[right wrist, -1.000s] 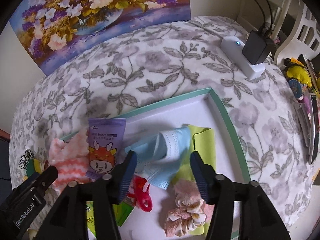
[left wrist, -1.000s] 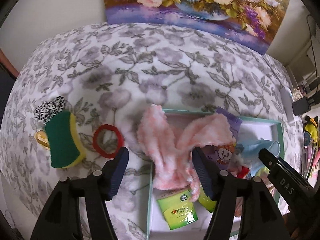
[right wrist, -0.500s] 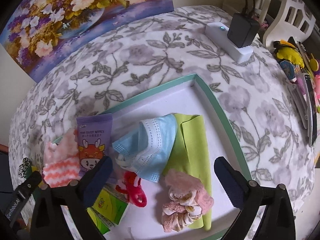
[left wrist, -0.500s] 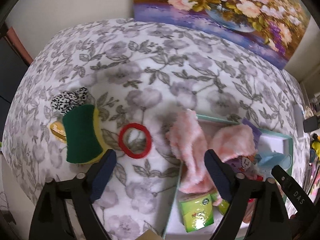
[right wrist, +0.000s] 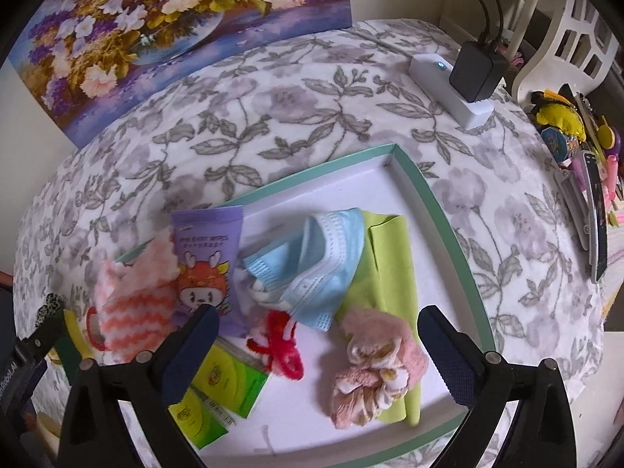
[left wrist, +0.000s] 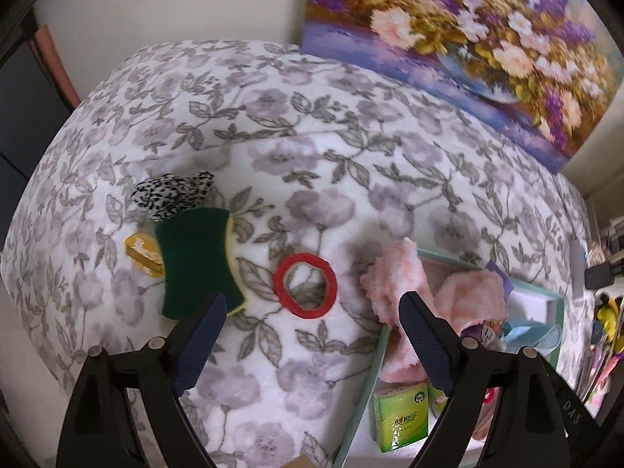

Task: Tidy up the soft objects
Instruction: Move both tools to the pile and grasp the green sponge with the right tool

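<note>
**Loose items still outside the box, and a sock on the edge**

The left gripper [left wrist: 312,312] hung with its fingers spread wide and empty above the flowered tablecloth [left wrist: 312,124], the red fabric hair ring [left wrist: 305,285] lying between and just beyond its tips. The right gripper [right wrist: 318,325] was likewise spread and held nothing, poised over the shallow white box with a mint-green rim [right wrist: 429,199].

The likeliest slip, judging from this: the thin, flat ring could be missed by a pinch that bunches the soft cloth instead. The fluffy pink striped sock [left wrist: 394,284] draped over the box's left edge and might be nudged out by a careless pass. The green-and-yellow scouring sponge [left wrist: 195,261] overlapped the black-and-white spotted scrunchie [left wrist: 171,195] and the small yellow packet [left wrist: 142,249], so lifting one could drag its neighbours.

Counted outside the box: one ring, one sponge, one spotted scrunchie, one yellow packet. In the box: one purple wipes packet [right wrist: 206,249], one pale blue face mask [right wrist: 312,261], one lime-green cloth [right wrist: 390,257], one pink scrunchie [right wrist: 374,366], one red fuzzy tie [right wrist: 277,345], and what looked like two green tissue packs [right wrist: 218,390].
</note>
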`<state>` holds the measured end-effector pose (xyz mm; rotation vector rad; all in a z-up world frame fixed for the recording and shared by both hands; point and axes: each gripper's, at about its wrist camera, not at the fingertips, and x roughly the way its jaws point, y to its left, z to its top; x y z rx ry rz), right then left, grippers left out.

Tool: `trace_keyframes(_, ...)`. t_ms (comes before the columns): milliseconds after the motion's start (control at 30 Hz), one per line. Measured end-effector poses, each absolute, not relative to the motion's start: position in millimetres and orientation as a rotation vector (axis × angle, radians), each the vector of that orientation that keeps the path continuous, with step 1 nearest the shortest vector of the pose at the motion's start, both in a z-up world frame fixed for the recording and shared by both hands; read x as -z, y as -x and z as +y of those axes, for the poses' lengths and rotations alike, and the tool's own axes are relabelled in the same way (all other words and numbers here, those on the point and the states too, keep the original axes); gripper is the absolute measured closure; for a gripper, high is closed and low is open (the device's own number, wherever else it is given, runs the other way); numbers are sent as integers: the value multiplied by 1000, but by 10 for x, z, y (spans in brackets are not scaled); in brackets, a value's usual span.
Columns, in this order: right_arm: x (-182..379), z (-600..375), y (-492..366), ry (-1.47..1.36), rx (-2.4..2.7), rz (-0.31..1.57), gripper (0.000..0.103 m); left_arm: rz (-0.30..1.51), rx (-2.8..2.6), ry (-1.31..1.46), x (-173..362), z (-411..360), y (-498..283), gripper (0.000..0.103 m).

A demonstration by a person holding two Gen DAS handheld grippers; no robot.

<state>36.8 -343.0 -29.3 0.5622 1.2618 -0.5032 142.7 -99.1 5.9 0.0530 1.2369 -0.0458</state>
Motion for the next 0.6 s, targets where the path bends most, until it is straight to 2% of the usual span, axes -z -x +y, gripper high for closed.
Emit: trace_keyframes(600,62,-3082,-331,-528,467,1253,0,1247,-34,16,-155,-451,-1437,13)
